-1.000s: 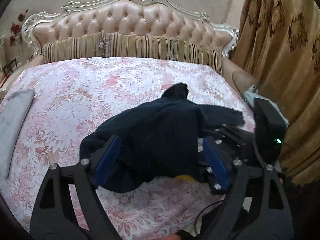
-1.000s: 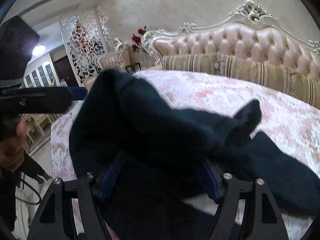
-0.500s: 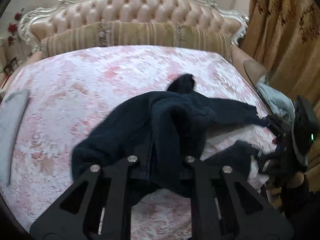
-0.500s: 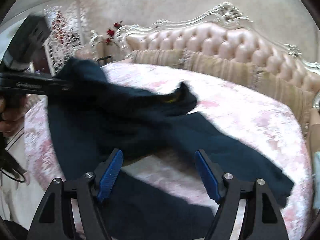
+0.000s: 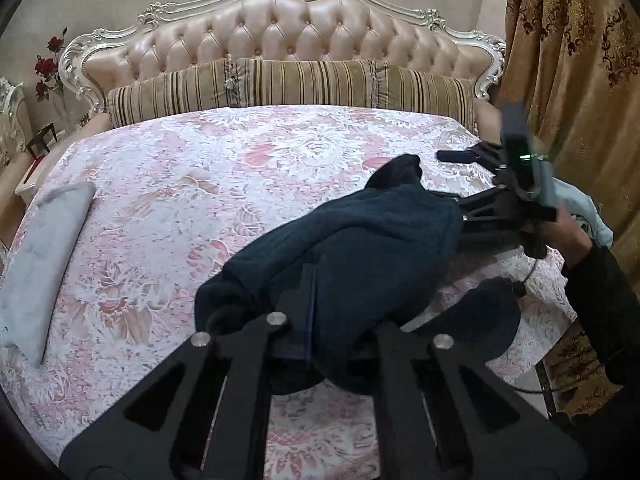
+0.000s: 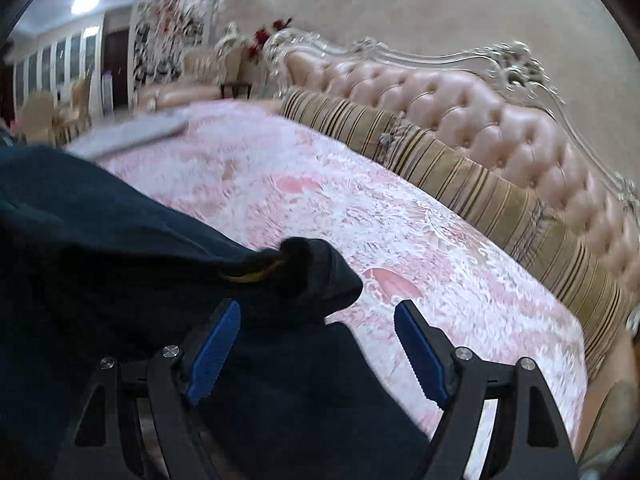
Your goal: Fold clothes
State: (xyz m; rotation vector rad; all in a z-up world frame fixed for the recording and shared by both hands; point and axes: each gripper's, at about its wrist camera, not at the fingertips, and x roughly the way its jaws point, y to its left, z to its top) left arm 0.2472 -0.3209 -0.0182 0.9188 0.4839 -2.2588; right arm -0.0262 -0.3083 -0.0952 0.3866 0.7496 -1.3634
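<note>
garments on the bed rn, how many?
2, maybe more. A dark garment bunched near the foot of the bed, pinched in the left gripper. A grey folded one at the bed's left edge. A pale cloth past the right edge may be another.

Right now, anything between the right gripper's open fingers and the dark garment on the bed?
Nothing visible. The right gripper hangs open directly over the dark blue garment, bare cloth and pink floral bedspread between its fingers. The left gripper is shut on the same garment's other end.
</note>
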